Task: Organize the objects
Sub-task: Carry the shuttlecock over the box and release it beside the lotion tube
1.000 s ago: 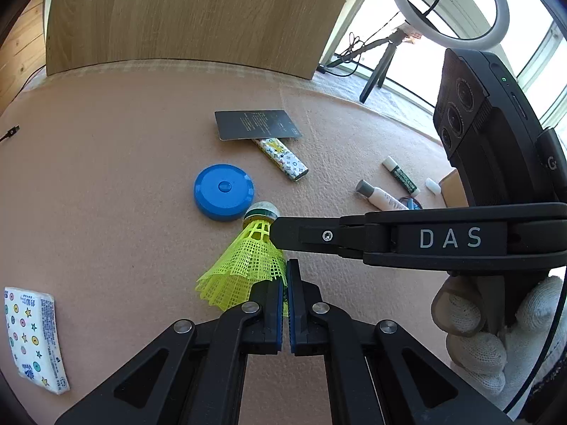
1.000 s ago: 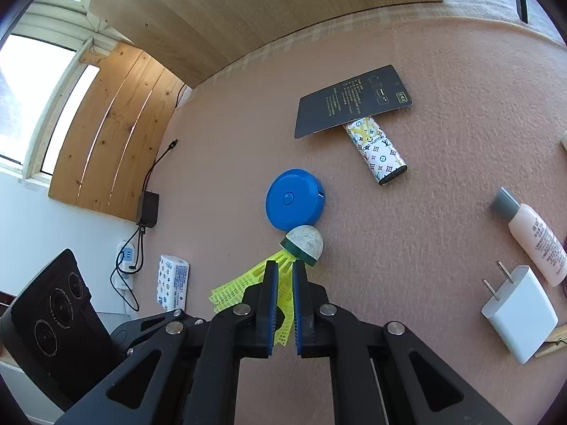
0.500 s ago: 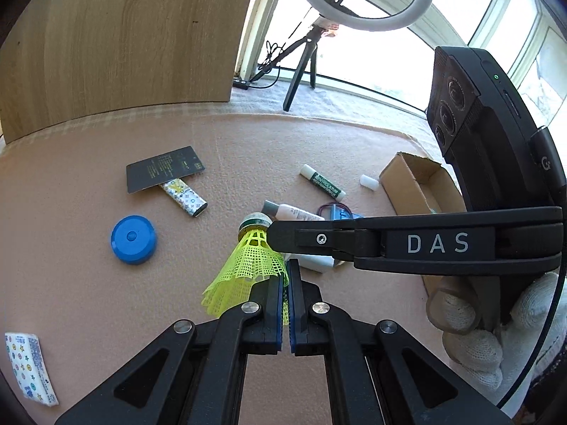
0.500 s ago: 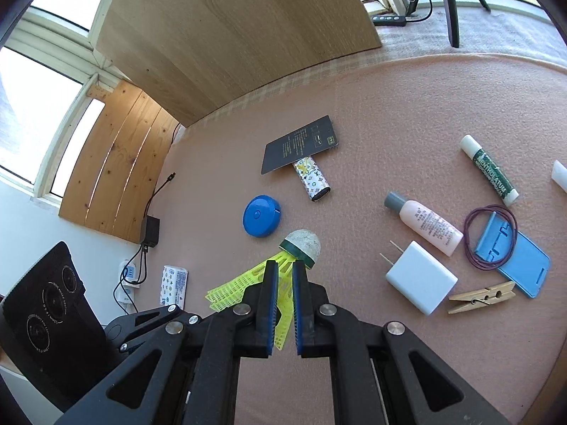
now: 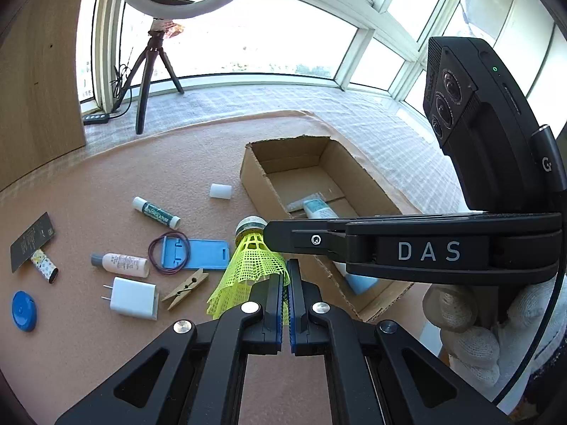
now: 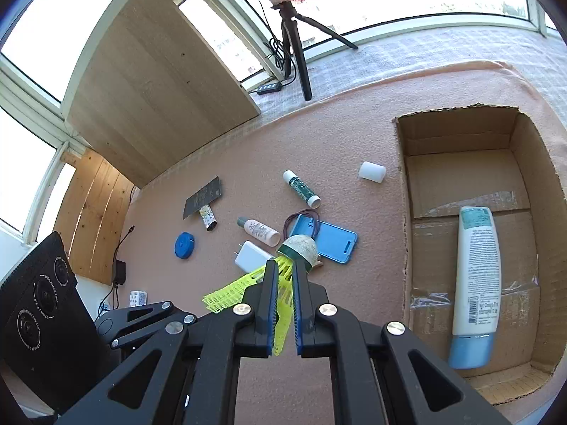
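Both grippers are shut on a yellow shuttlecock [image 5: 250, 264] with a white cork head, held in the air. My left gripper [image 5: 285, 276] pinches its net skirt at the rear. My right gripper [image 6: 283, 276] pinches the skirt just behind the cork [image 6: 299, 249] and crosses in from the right in the left wrist view [image 5: 283, 237]. An open cardboard box [image 6: 404, 219] lies to the right, with a white and blue lotion tube [image 6: 475, 276] inside. The box also shows in the left wrist view [image 5: 255, 177].
On the pink mat lie a blue phone case [image 6: 333, 241], a purple band [image 5: 168, 253], a small bottle [image 6: 258, 232], a white charger [image 5: 133, 297], a clothespin [image 5: 186, 288], a glue stick [image 6: 301, 189], a white cap [image 6: 372, 171], a blue round disc [image 6: 184, 245] and a black card [image 6: 203, 200]. A tripod [image 6: 297, 49] stands behind.
Both grippers have carried the shuttlecock up and to the right, from beside the blue disc to over the scattered items beside the box. The box interior has come into view.
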Demonstrator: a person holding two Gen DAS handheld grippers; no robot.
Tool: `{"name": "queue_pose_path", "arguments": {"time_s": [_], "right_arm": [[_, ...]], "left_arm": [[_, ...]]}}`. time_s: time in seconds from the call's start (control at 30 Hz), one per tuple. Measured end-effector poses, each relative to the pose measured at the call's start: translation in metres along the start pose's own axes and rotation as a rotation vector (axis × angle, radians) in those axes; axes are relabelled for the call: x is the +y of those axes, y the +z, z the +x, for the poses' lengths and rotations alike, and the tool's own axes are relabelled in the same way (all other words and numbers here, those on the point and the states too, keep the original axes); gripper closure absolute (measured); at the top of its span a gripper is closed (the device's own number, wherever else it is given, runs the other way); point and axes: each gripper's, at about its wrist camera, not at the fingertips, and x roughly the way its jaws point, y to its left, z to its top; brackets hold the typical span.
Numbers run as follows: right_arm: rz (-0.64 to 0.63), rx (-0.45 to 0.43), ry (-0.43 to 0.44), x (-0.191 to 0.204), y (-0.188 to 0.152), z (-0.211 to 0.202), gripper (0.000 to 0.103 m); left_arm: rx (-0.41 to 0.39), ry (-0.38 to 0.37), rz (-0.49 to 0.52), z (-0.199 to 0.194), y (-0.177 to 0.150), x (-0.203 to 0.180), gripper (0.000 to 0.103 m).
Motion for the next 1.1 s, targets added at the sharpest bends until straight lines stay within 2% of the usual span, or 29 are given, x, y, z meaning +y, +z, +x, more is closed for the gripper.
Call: {"name": "queue_pose_path", "arguments": {"time_s": [0.23,0.4,0.63,0.7,0.73,0.77,0.8,0.83,0.9,1.1], "right_arm": [[0.069,-0.058,-0.076,-0.055,-0.014,-0.043,0.096],[0.117,-0.081,-0.116,-0.087,-0.024,-0.065,0.096],[0.154,-0.079,-0.154,-0.114,-0.033,-0.077,0.096],[0.163,-0.081,-0.167,-0.118,-0.035,-0.079,0.095],[0.168,-0.094,-0.18,-0.12,-0.036,-0.081,0.095],[0.174,-0.11,-0.2,-0.122,-0.036,-0.084,0.094],[0.178,-0.122,-0.22,-0.124,-0.036,-0.087,0.086],[0.183,-0.132,-0.24,-0.126,-0.035,-0.09,0.068],[0.192,-0.166,-0.277,-0.13,-0.035,-0.097,0.044],[0.179,-0.181,-0.285,-0.128,-0.031,-0.102,0.044]], "left_arm": [[0.036,-0.068,0.082,0.036,0.013,-0.066,0.102],[0.05,-0.094,0.123,0.056,0.017,-0.1,0.102],[0.044,-0.103,0.147,0.065,0.023,-0.121,0.102],[0.064,-0.105,0.165,0.067,0.023,-0.124,0.101],[0.075,-0.096,0.174,0.069,0.022,-0.125,0.095],[0.083,-0.082,0.177,0.071,0.022,-0.124,0.072],[0.084,-0.067,0.172,0.071,0.021,-0.124,0.057],[0.076,-0.058,0.166,0.071,0.02,-0.123,0.037],[0.062,-0.05,0.156,0.068,0.02,-0.12,0.036],[0.07,-0.039,0.143,0.061,0.018,-0.111,0.036]]}}
